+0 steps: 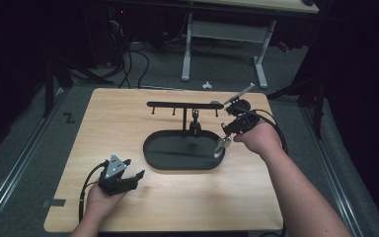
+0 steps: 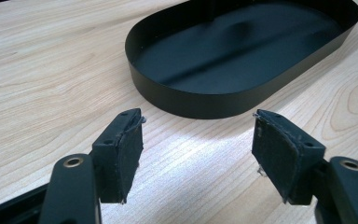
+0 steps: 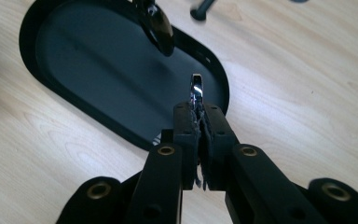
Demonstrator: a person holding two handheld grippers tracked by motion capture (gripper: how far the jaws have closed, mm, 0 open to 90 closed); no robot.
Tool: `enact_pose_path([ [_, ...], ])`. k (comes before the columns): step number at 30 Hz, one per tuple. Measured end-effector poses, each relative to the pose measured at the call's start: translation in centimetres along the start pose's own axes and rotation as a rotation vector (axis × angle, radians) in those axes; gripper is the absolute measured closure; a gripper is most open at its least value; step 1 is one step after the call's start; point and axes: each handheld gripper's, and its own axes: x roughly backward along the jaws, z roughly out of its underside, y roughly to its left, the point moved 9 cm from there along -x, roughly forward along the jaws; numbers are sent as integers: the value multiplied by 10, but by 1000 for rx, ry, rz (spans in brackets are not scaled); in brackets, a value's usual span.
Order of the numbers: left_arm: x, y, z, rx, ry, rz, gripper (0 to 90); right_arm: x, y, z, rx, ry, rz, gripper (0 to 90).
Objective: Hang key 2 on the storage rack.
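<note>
A black oval tray point(image 1: 150, 159) lies mid-table, with a black T-shaped rack point(image 1: 177, 104) with small hooks rising from its far side. My right gripper point(image 1: 225, 136) hovers over the tray's right end, shut on a thin shiny metal piece point(image 3: 196, 88) that pokes out edge-on beyond the pads; the same metal piece point(image 1: 221, 146) hangs just under the jaws. Another dark shiny item point(image 3: 157, 25) hangs above the tray. My left gripper point(image 2: 198, 140) rests low on the table near the front left, open with nothing between its pads, facing the tray point(image 2: 191, 100).
The light wooden table point(image 1: 128, 123) has bare room left of and in front of the tray. A thin grey rod point(image 1: 240, 92) sticks up behind the right gripper. A white-legged desk point(image 1: 187, 44) and cables point(image 1: 128, 59) stand on the floor beyond.
</note>
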Motion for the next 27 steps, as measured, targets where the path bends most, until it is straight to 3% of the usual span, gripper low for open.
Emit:
enact_pose_path([
  [11, 0, 2, 0, 5, -1, -1, 339, 4, 7, -27, 30, -14, -11, 862],
  [27, -1, 2, 2, 0, 11, -4, 340, -3, 2, -34, 34, -13, -26, 860],
])
